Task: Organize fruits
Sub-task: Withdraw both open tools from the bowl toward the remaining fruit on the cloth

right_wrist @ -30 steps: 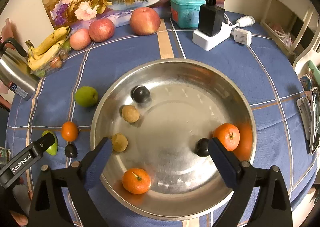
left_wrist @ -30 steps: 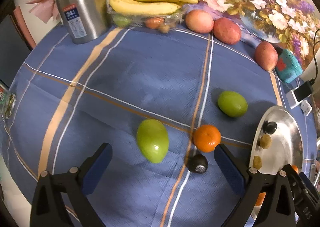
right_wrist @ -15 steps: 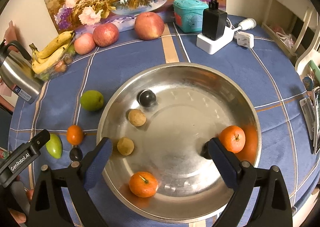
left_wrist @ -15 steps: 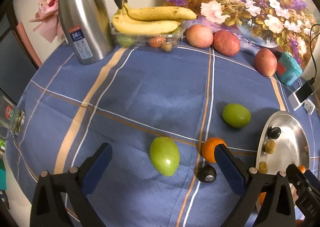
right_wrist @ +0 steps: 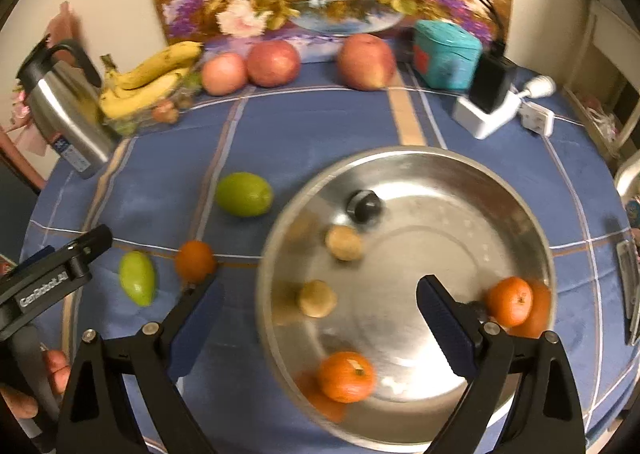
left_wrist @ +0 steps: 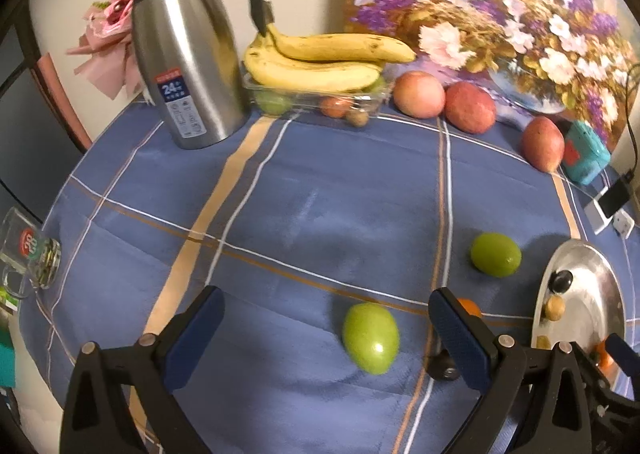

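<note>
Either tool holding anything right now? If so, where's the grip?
Nothing held. Left tool and right tool are both open with empty jaws, over the tablecloth and bowl.

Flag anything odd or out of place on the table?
Nothing spilled or damaged. A glass mug sits at the table's left edge. Four fruits lie on the cloth outside the steel bowl: two green, a tangerine, a dark one.

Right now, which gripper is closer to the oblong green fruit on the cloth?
Left. The left gripper hangs open right over the oblong green fruit, which lies between its fingers. The right gripper is open above the steel bowl, off to the side.
</note>
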Demonstrator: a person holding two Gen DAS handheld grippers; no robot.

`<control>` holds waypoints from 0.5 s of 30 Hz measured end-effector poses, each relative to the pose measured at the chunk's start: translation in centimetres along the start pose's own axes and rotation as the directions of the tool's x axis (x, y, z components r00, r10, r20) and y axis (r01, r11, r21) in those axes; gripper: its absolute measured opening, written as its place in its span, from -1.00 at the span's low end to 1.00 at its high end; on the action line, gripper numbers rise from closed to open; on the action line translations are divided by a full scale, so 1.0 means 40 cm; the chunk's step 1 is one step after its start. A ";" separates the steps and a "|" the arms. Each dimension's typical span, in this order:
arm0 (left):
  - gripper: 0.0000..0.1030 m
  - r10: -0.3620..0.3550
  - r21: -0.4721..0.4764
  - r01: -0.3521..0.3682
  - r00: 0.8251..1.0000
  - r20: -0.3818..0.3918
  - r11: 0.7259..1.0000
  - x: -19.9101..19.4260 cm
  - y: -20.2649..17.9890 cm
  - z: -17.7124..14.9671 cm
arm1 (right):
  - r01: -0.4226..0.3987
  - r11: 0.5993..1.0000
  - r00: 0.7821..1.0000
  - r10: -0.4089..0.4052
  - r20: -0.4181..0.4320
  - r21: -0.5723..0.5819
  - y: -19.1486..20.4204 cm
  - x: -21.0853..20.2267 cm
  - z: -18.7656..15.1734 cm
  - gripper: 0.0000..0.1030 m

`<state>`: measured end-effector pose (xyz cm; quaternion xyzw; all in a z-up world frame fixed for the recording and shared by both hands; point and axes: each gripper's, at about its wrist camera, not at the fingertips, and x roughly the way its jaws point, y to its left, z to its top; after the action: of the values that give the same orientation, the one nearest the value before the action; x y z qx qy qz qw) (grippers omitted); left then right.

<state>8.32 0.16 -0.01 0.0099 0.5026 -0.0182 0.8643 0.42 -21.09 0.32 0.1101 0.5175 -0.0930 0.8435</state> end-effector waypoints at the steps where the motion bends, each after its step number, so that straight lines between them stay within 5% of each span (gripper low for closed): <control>1: 1.00 -0.002 -0.011 0.002 1.000 -0.004 1.000 0.003 0.010 0.001 | -0.012 1.000 1.000 0.012 0.004 -0.002 0.009 -0.002 0.000 0.88; 15: 1.00 0.024 -0.133 -0.025 1.000 -0.012 0.991 0.019 0.109 0.010 | -0.105 0.991 0.993 0.109 0.046 -0.085 0.166 -0.014 0.007 0.88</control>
<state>9.22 4.50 -0.48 -0.0413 0.5069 0.0259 0.8606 2.21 -14.78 1.56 0.1002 0.4925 -0.0288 0.8640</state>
